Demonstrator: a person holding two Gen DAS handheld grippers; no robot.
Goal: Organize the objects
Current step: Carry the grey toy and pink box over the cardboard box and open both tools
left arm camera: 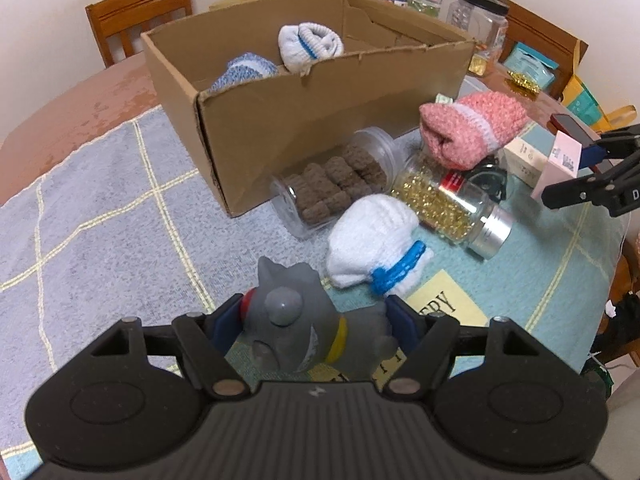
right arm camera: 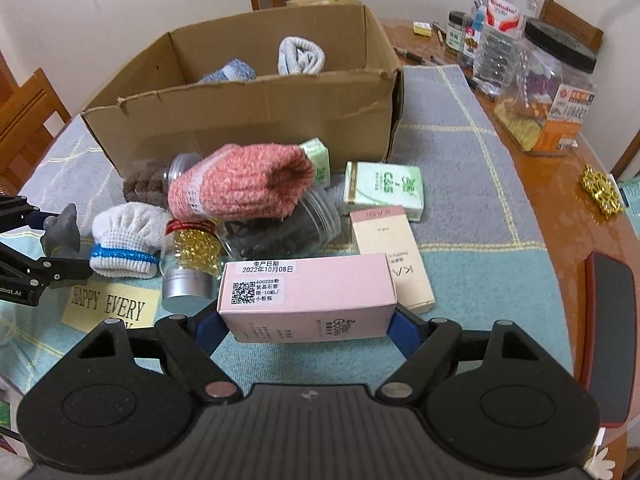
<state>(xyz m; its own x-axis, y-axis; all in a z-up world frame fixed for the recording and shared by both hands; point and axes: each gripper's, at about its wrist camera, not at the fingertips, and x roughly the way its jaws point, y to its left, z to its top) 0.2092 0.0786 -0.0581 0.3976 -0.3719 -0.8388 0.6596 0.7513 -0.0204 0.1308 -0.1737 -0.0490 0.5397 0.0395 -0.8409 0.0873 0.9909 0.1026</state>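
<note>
Pink box [right arm camera: 308, 296] at lower centre, light and stiff but crushable, clamped by its short ends in right gripper [right arm camera: 306, 326]; grey rubber toy [left arm camera: 304, 332], soft, squeezed in left gripper [left arm camera: 312, 326].

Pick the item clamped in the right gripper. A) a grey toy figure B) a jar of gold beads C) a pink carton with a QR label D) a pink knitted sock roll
C: the right gripper has its blue pads pressed on both ends of the pink carton, which is lifted in front of the clutter.
</note>
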